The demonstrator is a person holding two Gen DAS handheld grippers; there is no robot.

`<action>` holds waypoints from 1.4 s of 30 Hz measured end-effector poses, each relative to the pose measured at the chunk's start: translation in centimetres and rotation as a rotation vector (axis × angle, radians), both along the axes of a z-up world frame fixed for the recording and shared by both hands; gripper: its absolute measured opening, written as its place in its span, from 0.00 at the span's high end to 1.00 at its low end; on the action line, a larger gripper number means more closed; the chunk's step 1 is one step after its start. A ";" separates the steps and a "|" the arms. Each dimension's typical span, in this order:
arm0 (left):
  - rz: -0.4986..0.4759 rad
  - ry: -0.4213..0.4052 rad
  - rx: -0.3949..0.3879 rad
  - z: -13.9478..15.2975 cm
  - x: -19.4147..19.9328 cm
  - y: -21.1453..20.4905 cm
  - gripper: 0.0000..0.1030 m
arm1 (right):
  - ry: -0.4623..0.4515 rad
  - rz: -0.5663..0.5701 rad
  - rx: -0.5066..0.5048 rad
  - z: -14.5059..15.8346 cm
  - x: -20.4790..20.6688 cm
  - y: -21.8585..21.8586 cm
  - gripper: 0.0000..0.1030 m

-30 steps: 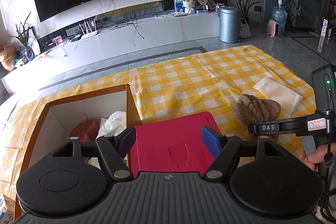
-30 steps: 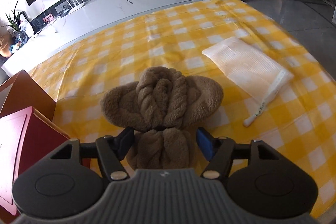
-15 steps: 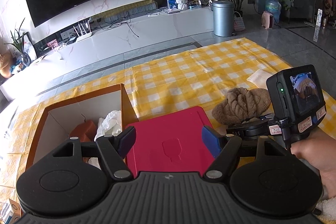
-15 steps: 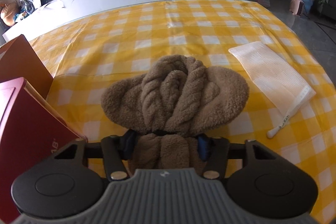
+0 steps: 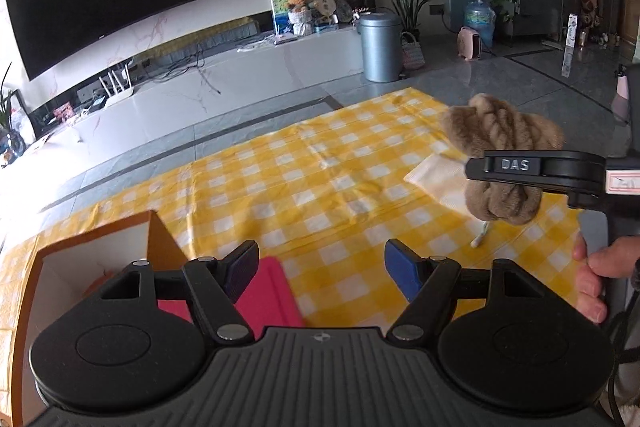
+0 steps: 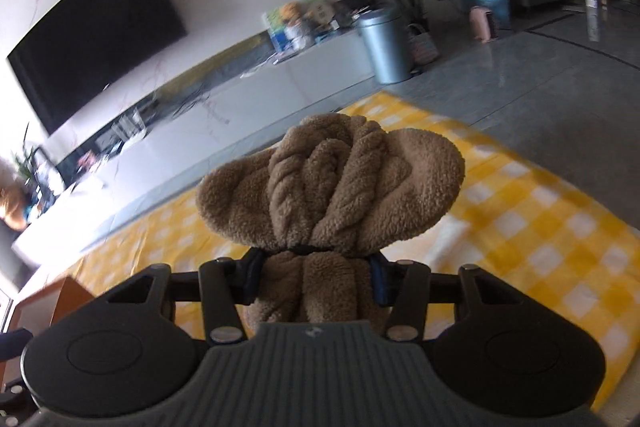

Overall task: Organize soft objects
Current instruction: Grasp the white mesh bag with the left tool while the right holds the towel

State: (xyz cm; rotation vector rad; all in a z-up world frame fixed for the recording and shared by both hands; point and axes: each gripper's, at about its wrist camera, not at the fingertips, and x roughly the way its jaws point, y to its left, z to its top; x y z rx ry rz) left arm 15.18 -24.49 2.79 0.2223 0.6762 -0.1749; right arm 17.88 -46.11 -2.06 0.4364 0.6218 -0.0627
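The brown fleecy twisted soft bundle [image 6: 328, 195] is hanging in the air above the yellow-and-white checked cloth [image 5: 320, 179], w/ the right gripper [image 6: 316, 277] pinching it at its narrow waist; blue pads [image 6: 379, 279] are pressing in on both sides, the upper lobes are fanning out beyond the fingers and the lower part is bulging toward the camera. In the left wrist view the same bundle [image 5: 500, 131] is sitting clear of the cloth, crossed by the right gripper's black bar marked DAS, w/ the person's right hand [image 5: 596, 279] gripping the handle below. Under and just behind it, a white folded mesh cloth [image 5: 436, 179] is lying flat on the checks, a thin white stick-like piece poking out at its near edge. The left gripper [image 5: 320, 273] is hovering w/ fingers spread wide & nothing between them, blue pads [image 5: 402, 275] apart. Below its left finger a red flat lid-like panel [image 5: 268, 291] is lying next to an orange cardboard box w/ white inside walls [image 5: 120, 251]; contents mostly hidden. Far side of the room: black wall-mounted TV [image 5: 96, 11] and grey round bin [image 5: 379, 49].
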 end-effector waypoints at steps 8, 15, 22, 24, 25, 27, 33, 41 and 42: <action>-0.056 0.120 -0.169 -2.7 4.8 -7.3 0.17 | 0.034 -0.323 0.067 -1.2 -4.3 -7.7 0.51; 0.018 0.236 -0.214 -7.4 10.2 -13.9 0.17 | 0.086 -0.425 -0.010 -2.2 -5.3 -10.1 0.51; 0.112 0.300 -0.196 -11.2 13.4 -18.6 0.17 | 0.221 -0.395 -0.029 -6.1 -4.3 -12.7 0.51; 0.128 0.295 -0.181 -12.1 14.0 -19.1 0.17 | 0.240 -0.397 -0.021 -6.7 -4.4 -13.0 0.51; 0.145 0.279 -0.178 -12.5 14.3 -19.5 0.16 | 0.244 -0.403 -0.023 -6.7 -4.3 -13.1 0.51; 0.177 0.270 -0.151 -13.4 15.1 -19.9 0.16 | 0.241 -0.401 -0.026 -6.8 -4.2 -13.2 0.51; 0.245 0.241 -0.156 -15.4 16.7 -19.6 0.11 | 0.249 -0.375 -0.040 -6.8 -3.9 -12.6 0.51; 0.306 0.150 -0.119 -16.5 16.2 -19.1 0.00 | 0.236 -0.367 -0.037 -6.3 -4.1 -12.0 0.51; 0.311 0.138 -0.128 -16.5 16.0 -18.9 0.00 | 0.238 -0.365 -0.036 -6.3 -4.1 -11.9 0.51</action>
